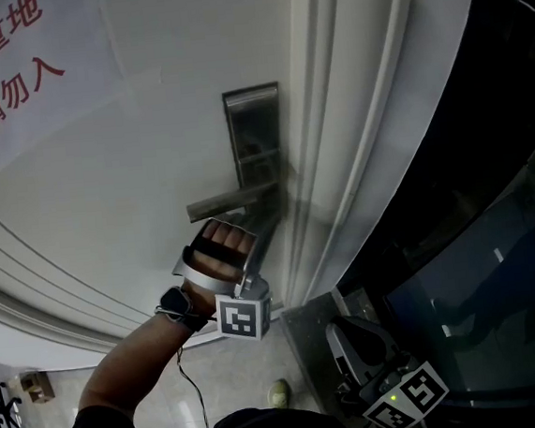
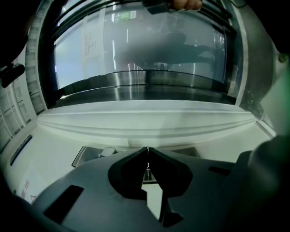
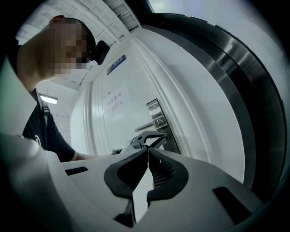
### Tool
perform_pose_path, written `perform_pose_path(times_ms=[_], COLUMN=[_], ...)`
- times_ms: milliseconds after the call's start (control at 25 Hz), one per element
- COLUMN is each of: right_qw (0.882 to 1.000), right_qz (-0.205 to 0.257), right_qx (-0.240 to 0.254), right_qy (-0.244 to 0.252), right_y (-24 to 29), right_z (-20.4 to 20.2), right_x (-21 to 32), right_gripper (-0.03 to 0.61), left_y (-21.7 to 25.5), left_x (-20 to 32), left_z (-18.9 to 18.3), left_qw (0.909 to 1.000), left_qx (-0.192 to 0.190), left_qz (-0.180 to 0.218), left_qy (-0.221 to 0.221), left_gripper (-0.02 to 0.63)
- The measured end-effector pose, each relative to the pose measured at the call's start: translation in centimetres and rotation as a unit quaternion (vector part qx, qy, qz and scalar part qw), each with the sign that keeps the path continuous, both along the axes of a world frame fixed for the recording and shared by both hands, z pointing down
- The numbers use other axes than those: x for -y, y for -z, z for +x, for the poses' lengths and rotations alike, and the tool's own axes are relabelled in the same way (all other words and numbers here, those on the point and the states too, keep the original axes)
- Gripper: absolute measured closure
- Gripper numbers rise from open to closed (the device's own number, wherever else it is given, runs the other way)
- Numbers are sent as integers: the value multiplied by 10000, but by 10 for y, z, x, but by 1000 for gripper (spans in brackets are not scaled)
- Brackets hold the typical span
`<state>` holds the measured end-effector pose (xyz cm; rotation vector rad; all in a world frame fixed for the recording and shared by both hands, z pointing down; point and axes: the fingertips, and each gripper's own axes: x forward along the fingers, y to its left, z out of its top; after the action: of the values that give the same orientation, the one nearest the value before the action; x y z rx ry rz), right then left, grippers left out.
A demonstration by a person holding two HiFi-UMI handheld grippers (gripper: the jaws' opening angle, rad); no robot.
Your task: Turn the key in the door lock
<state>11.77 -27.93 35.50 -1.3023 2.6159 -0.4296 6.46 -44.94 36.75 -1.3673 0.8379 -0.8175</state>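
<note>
A metal lock plate (image 1: 255,134) with a lever handle (image 1: 231,200) sits on the white door (image 1: 134,193). A hand holds my left gripper (image 1: 267,225) just under the handle, tips up against the plate's lower part. In the left gripper view the jaws meet at the tips (image 2: 147,150) with a thin metal sliver, the key (image 2: 147,166), pinched edge-on between them; the keyhole is hidden. The right gripper view shows the left gripper (image 3: 165,135) touching the lock plate (image 3: 156,118). My right gripper (image 1: 343,331) hangs low beside the door frame, shut (image 3: 148,152) and holding nothing.
A paper sign with red characters (image 1: 8,64) is stuck on the door at upper left. The white door frame (image 1: 337,155) runs beside the lock, with dark glass (image 1: 495,233) to its right. Floor and a shoe (image 1: 279,393) show below.
</note>
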Motion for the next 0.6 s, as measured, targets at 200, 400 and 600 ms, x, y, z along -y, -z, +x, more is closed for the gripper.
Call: perform_pose_path(times_ms=[200, 400, 600], right_qw=[10000, 10000, 10000], right_qz=[15, -2, -4], right_qx=[7, -23, -48], right_qy=[-1, 4, 27], right_y=[0, 0, -1], right_z=[0, -2, -6], right_x=[0, 3, 7], right_gripper=[561, 562, 561], left_y=[-1, -1, -1], left_x=[5, 8, 12], left_z=[-1, -1, -2], left_qw=[10000, 9999, 9998], left_qx=[-68, -76, -67], left_qz=[-54, -115, -165], left_qy=[24, -54, -50], left_gripper=[603, 603, 603])
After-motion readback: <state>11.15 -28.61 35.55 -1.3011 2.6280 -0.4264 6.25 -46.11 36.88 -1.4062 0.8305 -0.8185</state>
